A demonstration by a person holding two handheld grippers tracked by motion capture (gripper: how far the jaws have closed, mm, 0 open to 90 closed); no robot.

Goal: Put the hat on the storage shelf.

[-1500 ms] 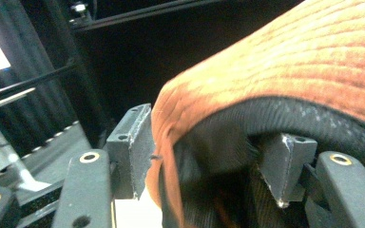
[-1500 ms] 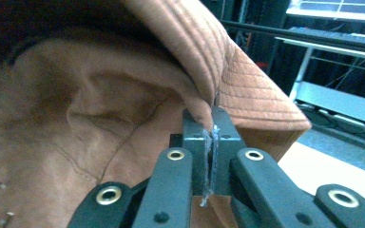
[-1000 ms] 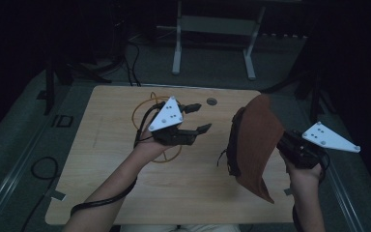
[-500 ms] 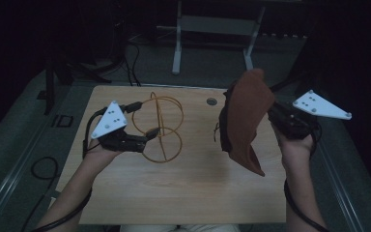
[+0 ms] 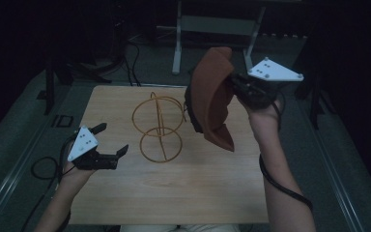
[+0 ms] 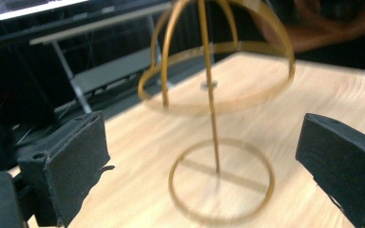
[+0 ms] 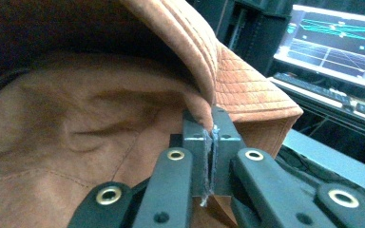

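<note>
Brown suede hat (image 5: 212, 96), a brimmed cap of soft leather, hangs in the air over the far right part of the desk (image 5: 125, 198), pinched by its edge in the right tool (image 5: 234, 87). In the right gripper view that tool's jaws are pressed tight together on a fold of the hat (image 7: 100, 109), with the crown sagging away to the left. The hat's long axis runs roughly up and down, its opening facing left toward the gold wire hat stand (image 5: 160, 126).

That stand sits upright near the middle of the desk, a ring base joined by a thin post to a domed hoop cage above. It lies just left of and below the hat, apart from it. So the hat would have to travel left and down, and tip so its opening faces downward, to settle over the dome; that is my reading of the work in hand.

The left tool (image 5: 110, 140) hovers low at the near left of the desk, its jaws spread wide with nothing between them, having just been opening. In the left gripper view the stand (image 6: 218, 142) stands straight ahead between the two pads (image 6: 76, 161), near but untouched. The left hand is nearer to the stand's base and looks placed to steady it.
</note>
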